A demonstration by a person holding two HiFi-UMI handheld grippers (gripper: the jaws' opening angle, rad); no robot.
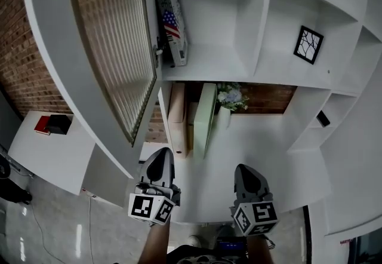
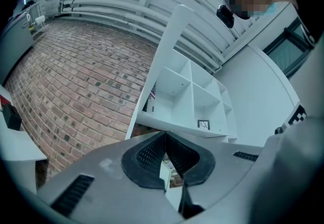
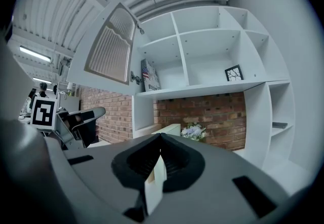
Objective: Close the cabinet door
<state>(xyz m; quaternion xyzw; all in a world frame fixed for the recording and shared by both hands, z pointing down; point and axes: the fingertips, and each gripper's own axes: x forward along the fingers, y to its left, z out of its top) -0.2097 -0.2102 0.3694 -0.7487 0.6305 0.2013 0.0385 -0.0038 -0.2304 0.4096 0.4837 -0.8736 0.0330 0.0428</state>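
1. Two grippers are low in the head view, side by side in front of the white counter (image 1: 256, 143), and neither is touching anything.
2. Writing first: the box (image 1: 172, 24) in the left cubby has a stars-and-stripes flag printed on it, but its lettering is too small to read. Each gripper's cube carries black-and-white square markers and no words.
3. Now the cabinet door (image 1: 110, 42). It's swung wide open, with a ribbed panel in a white frame, and it hangs out from the left end of the shelving unit (image 1: 262, 24). Its small knob (image 1: 158, 51) sits on the edge next to the flag box.
4. The left gripper (image 1: 160, 158) is below the door's lower corner, near it but apart. Its jaws are pressed together with nothing between them.
5. The right gripper (image 1: 245, 170) is further to the right, well apart from the door. Its jaws are closed too, and empty.
6. Elsewhere, a framed picture (image 1: 308, 45) stands in a right-hand cubby, and flowers (image 1: 231, 97) stand on the counter against the brick.
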